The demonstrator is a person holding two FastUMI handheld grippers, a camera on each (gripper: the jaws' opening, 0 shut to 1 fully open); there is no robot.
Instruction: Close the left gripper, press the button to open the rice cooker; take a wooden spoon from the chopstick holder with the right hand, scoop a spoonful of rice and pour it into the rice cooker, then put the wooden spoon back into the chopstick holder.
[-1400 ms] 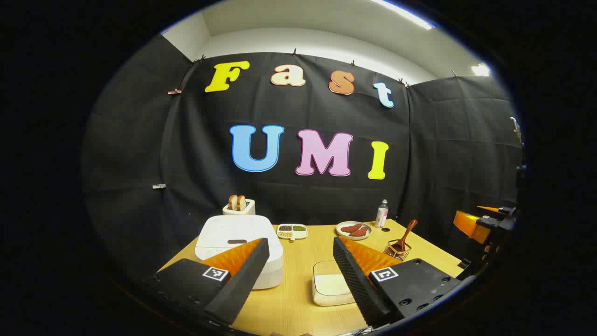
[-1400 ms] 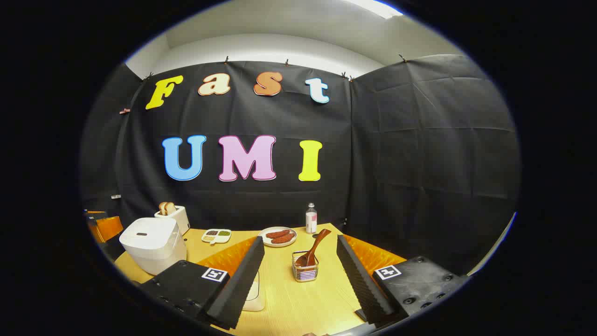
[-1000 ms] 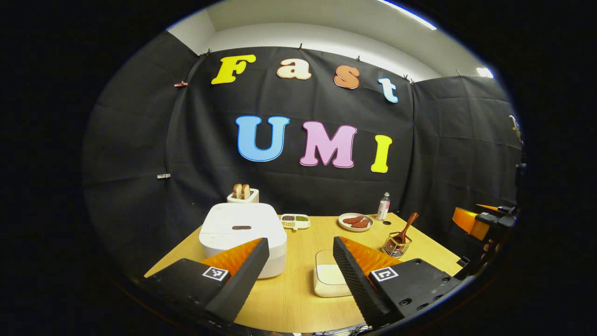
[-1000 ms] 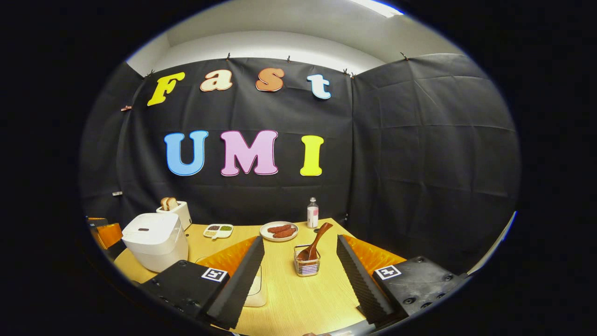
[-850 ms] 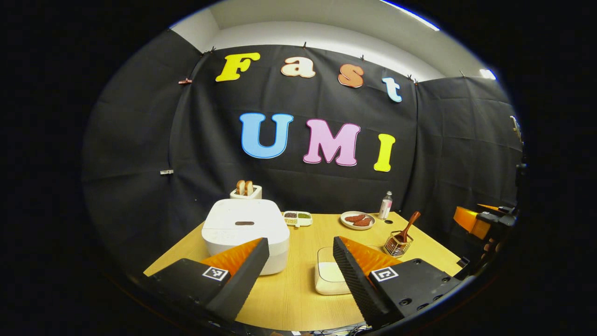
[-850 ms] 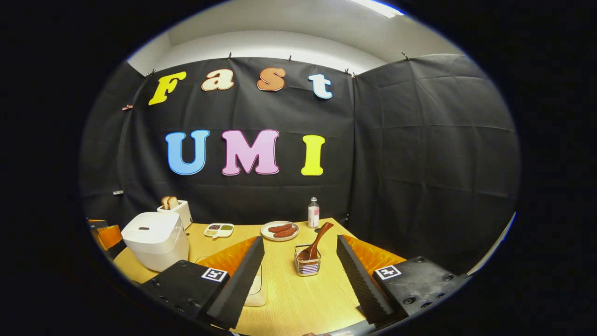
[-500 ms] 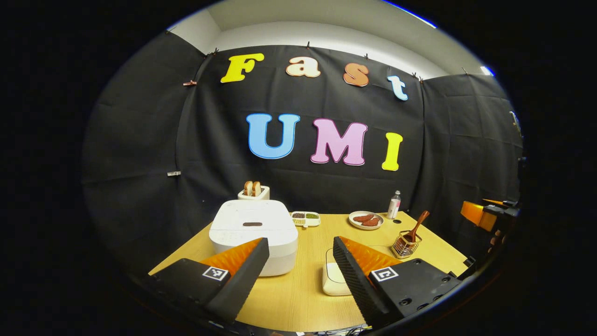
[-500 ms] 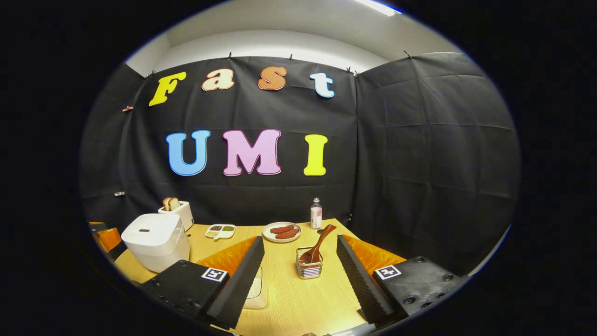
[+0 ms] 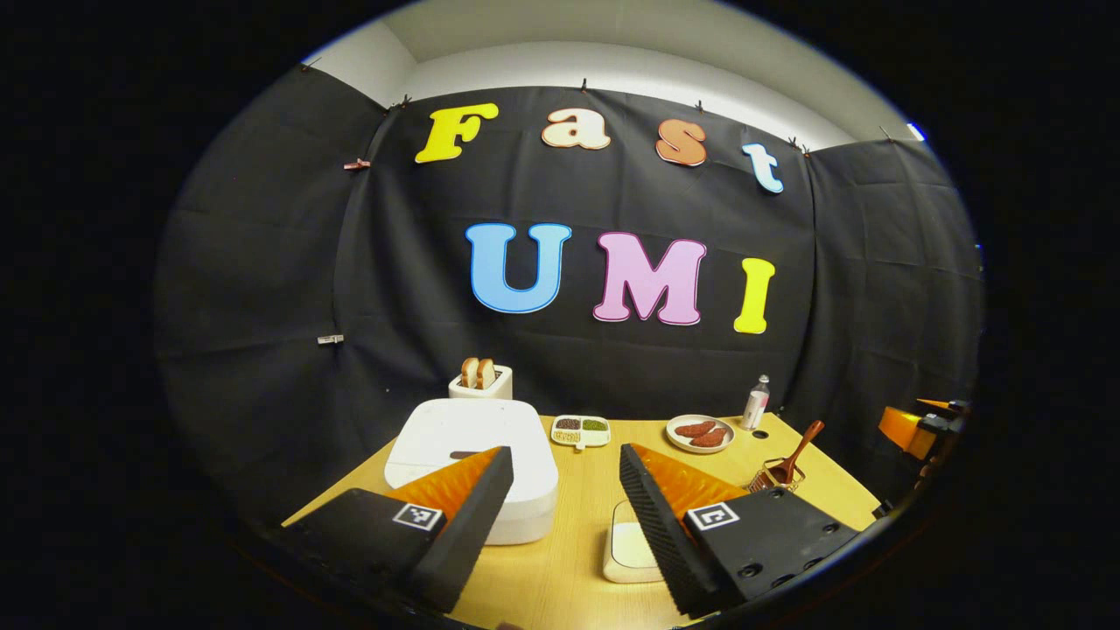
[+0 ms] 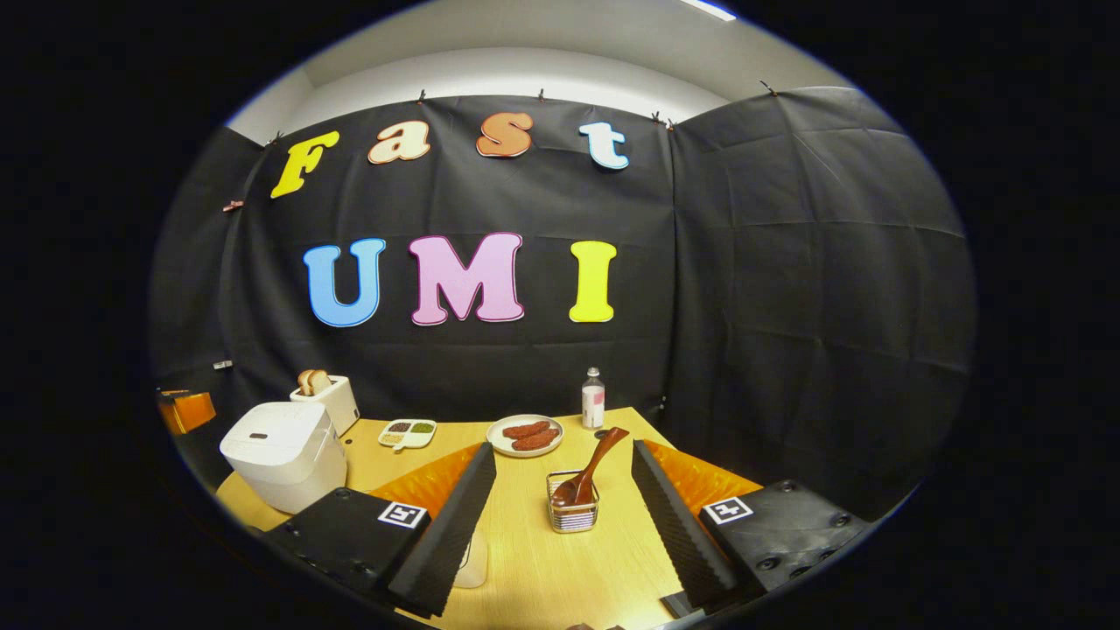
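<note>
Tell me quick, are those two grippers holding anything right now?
Left gripper: open, holding nothing, above the table near the rice cooker.
Right gripper: open, holding nothing, with the spoon ahead between its fingers.

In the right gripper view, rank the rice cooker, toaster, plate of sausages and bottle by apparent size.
1. rice cooker, clearly largest
2. toaster and plate of sausages: too alike to rank
3. bottle, smallest

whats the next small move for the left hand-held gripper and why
Probably close the left hand-held gripper first. Its fingers stand wide apart and empty, short of the rice cooker, whose lid is still down with the dark button showing on top. Shut fingers would make one tip to press with. The wooden spoon sits in the chopstick holder, untouched.
</note>
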